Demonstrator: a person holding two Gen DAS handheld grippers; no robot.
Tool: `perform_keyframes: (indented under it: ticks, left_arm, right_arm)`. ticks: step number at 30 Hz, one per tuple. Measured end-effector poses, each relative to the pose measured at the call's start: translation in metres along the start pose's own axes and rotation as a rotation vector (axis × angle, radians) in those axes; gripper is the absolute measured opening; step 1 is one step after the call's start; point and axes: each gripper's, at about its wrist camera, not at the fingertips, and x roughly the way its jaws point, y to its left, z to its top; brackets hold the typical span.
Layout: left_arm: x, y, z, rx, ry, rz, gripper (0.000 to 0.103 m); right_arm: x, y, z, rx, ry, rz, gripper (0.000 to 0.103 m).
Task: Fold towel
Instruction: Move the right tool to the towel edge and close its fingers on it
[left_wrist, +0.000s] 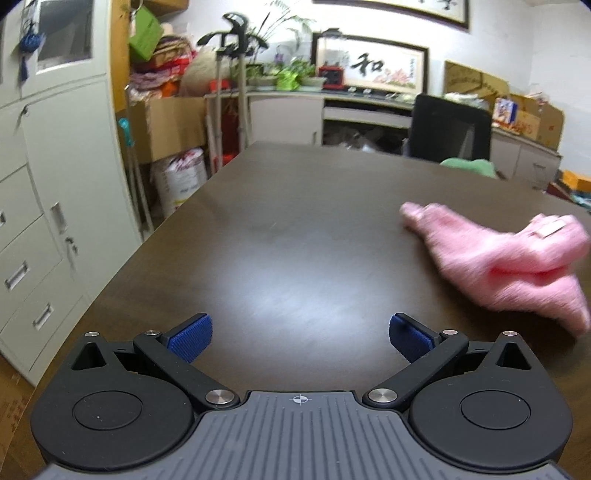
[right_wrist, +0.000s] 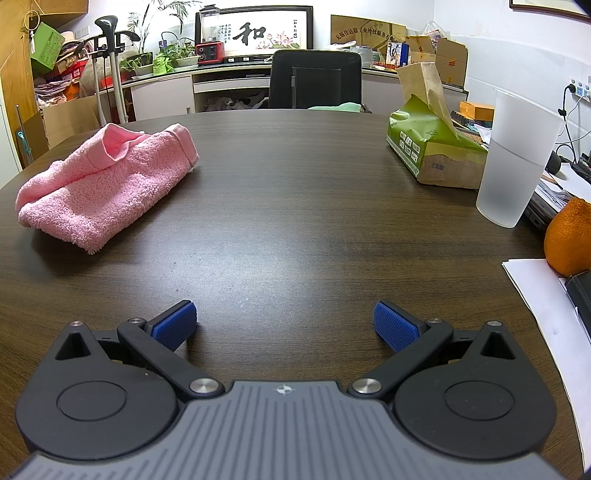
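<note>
Dark wood table (right_wrist: 295, 206) in a cluttered office; I have both the left gripper (left_wrist: 300, 338) and right gripper (right_wrist: 284, 325) spread wide and empty, low over bare tabletop. Pink towel (right_wrist: 107, 184) lies crumpled between them, well apart from each, so folding has not begun. Next I judge 2 corners must be found and pinched, then the cloth spread flat.

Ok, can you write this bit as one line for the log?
left gripper: open, empty | right gripper: open, empty | pink towel: crumpled on table, untouched | fold: not started

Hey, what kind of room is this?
Probably a cluttered office: a dark wooden table, a black office chair behind it, grey filing cabinets, and cardboard boxes along the wall.
</note>
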Motion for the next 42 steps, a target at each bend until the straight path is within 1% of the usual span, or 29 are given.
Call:
perform_keyframes:
  ticks: [4, 7, 10, 13, 17, 19, 28, 31, 34, 36, 38, 40, 41, 42]
  left_arm:
    - [-0.001, -0.019, 0.008, 0.016, -0.047, -0.034, 0.103]
    - [0.005, -0.035, 0.018, 0.016, -0.036, -0.054, 0.103]
    - [0.012, -0.047, 0.026, 0.022, -0.013, -0.066, 0.103]
    - [0.023, -0.053, 0.034, 0.004, 0.031, -0.079, 0.103]
    - [0.034, -0.053, 0.041, -0.04, 0.082, -0.115, 0.103]
    - [0.038, -0.054, 0.041, -0.039, 0.093, -0.134, 0.103]
    - [0.045, -0.056, 0.025, 0.036, 0.087, -0.089, 0.103]
    - [0.045, -0.052, 0.023, 0.05, 0.078, -0.09, 0.103]
    - [0.043, -0.049, 0.023, 0.065, 0.061, -0.08, 0.103]
    - [0.041, -0.047, 0.024, 0.067, 0.059, -0.074, 0.103]
    - [0.041, -0.046, 0.025, 0.072, 0.057, -0.064, 0.103]
    - [0.04, -0.045, 0.026, 0.074, 0.053, -0.045, 0.103]
    - [0.04, -0.044, 0.026, 0.075, 0.053, -0.042, 0.103]
    - [0.04, -0.043, 0.026, 0.074, 0.054, -0.041, 0.103]
  right_arm:
    - [0.0, 0.0, 0.0, 0.0, 0.0, 0.0, 0.103]
    - [0.0, 0.001, 0.0, 0.002, 0.0, -0.005, 0.103]
    - [0.0, 0.001, 0.0, 0.002, 0.0, -0.004, 0.103]
    - [0.0, 0.001, 0.0, 0.004, 0.0, -0.004, 0.103]
    - [0.0, 0.001, 0.0, 0.005, 0.0, -0.005, 0.103]
    - [0.0, 0.001, 0.0, 0.005, 0.0, -0.005, 0.103]
    - [0.0, 0.001, 0.0, 0.006, 0.0, -0.007, 0.103]
    - [0.0, 0.001, 0.001, 0.009, -0.002, -0.005, 0.103]
    - [-0.005, 0.0, 0.007, 0.043, -0.025, 0.029, 0.103]
    - [-0.014, 0.002, 0.016, 0.061, -0.062, 0.064, 0.103]
    - [-0.024, 0.01, 0.034, 0.073, -0.102, 0.117, 0.103]
    - [-0.026, 0.019, 0.048, 0.064, -0.117, 0.154, 0.103]
    - [-0.024, 0.032, 0.063, 0.041, -0.127, 0.195, 0.103]
    - [-0.021, 0.041, 0.071, 0.021, -0.137, 0.21, 0.103]
